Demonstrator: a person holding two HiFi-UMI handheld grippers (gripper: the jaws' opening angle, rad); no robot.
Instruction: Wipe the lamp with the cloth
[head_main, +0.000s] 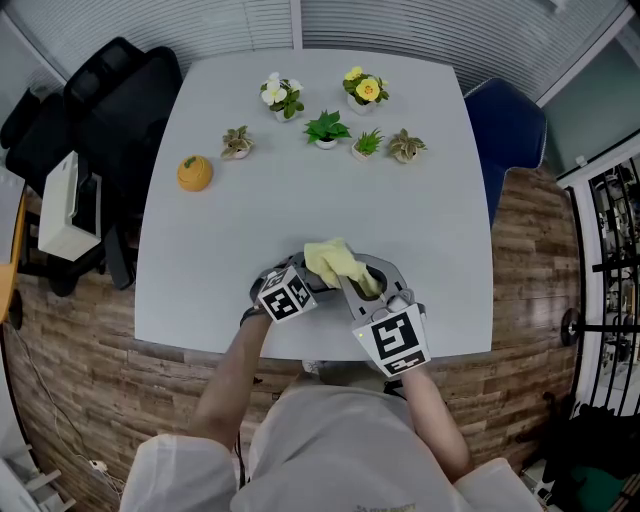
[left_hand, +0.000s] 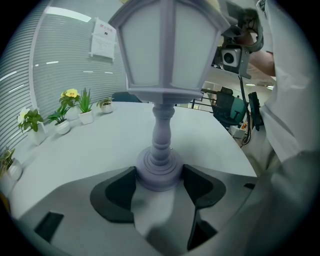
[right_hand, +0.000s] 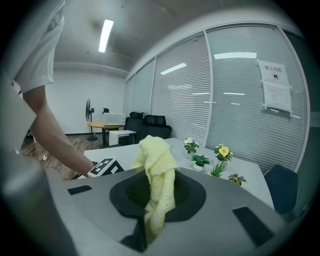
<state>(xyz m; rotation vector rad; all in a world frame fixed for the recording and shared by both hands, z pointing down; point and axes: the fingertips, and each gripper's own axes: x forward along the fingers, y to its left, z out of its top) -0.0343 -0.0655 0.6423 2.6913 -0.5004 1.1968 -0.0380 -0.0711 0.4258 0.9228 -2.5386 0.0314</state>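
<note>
Yellow cloth (right_hand: 159, 165) pinched in right gripper (right_hand: 157, 192), jaws closed on it. Left gripper (left_hand: 159, 187) clamps lamp (left_hand: 161, 75) at its base, both pads touching. Lamp upright on white table (head_main: 300, 190), near front edge.

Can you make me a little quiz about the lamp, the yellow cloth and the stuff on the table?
1. True or false: the right gripper pinches the yellow cloth.
2. Which part of the lamp sits between the jaws of the left gripper? A) the shade B) the base C) the top
3. How many little potted plants stand on the table?
Key: 1 true; 2 B; 3 six.
</note>
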